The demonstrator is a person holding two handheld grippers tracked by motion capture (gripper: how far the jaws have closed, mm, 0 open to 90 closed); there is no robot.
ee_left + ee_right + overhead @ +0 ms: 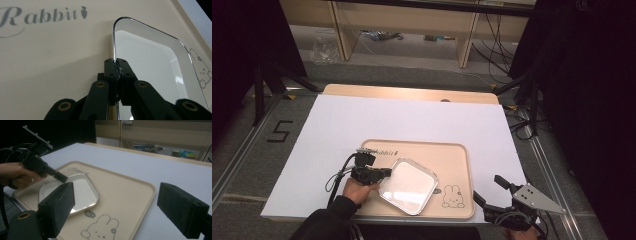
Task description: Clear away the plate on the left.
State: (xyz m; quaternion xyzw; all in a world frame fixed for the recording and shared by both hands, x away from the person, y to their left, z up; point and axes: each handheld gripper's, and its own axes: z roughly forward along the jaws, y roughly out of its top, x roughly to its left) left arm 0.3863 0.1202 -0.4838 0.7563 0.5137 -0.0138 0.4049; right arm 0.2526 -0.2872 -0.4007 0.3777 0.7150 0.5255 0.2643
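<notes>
On the white-covered counter [362, 120] lies a wide beige plastic tray printed with a rabbit [457, 155], and on its near-left part rests the shiny square metal plate with rounded corners [409, 186], one corner pointing toward the tray's far edge. The left tongs [388, 172] pinch the plate's left rim, jaws pressed together on it, so the plate stretches away to their right. The right tongs [484, 192] hover spread and empty off the tray's near-right corner, well apart from the plate, with nothing between
</notes>
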